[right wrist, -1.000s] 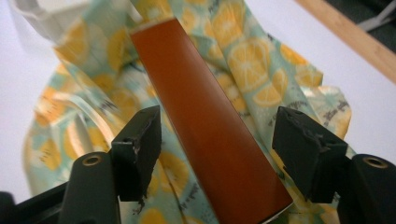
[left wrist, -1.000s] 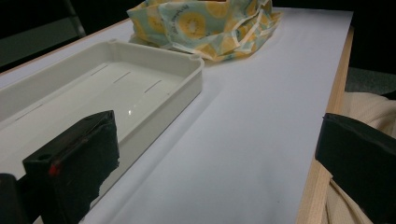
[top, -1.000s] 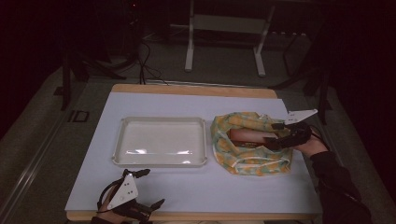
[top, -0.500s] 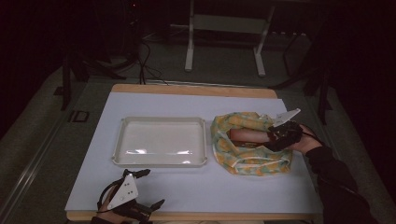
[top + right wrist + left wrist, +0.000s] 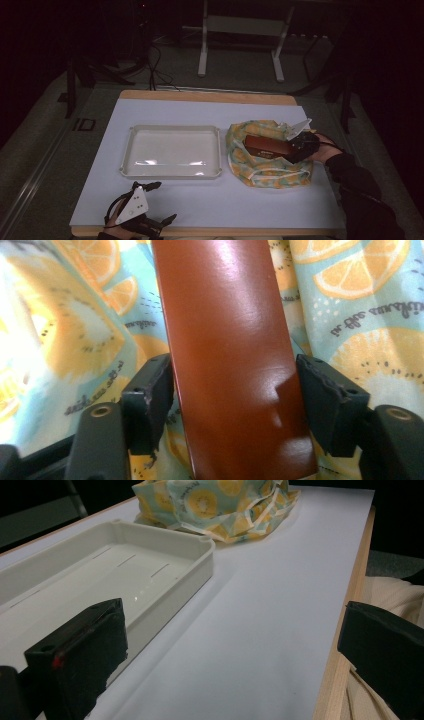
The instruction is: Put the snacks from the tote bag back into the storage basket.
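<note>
Right gripper view shows tool [image 5: 235, 390] pads clamping brown case [image 5: 230, 340] sides.

Glossy brown case [image 5: 235, 365]; printed cloth [image 5: 360, 305]; smooth plastic tray [image 5: 171, 151].

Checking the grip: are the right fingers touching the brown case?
Touching: in the right gripper view both fingers press the sides of the brown case.
</note>
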The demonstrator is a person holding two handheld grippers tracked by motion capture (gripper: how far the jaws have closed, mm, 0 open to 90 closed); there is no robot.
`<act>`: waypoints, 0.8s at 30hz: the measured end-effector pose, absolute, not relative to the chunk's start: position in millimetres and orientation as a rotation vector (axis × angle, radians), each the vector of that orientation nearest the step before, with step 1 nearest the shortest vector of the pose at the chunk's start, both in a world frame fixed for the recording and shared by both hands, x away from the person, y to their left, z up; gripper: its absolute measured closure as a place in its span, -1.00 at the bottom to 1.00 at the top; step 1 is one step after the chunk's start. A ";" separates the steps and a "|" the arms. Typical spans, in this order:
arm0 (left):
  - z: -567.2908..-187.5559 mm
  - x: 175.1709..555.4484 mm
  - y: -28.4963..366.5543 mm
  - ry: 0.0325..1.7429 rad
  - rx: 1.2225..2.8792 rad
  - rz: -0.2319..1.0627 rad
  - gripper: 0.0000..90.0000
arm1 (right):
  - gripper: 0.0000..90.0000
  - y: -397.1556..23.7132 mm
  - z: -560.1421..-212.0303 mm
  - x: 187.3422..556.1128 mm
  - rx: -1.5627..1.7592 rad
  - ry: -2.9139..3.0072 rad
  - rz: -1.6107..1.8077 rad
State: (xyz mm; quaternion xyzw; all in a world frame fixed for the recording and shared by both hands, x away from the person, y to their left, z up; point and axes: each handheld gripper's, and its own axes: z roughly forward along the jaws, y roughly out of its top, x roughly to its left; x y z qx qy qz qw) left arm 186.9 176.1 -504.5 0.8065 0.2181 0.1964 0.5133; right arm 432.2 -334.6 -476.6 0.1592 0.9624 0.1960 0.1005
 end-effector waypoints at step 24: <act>-504.7 186.7 175.5 0.519 1.940 0.471 -1.00 | -0.05 -340.9 -459.8 423.9 0.419 2.880 0.667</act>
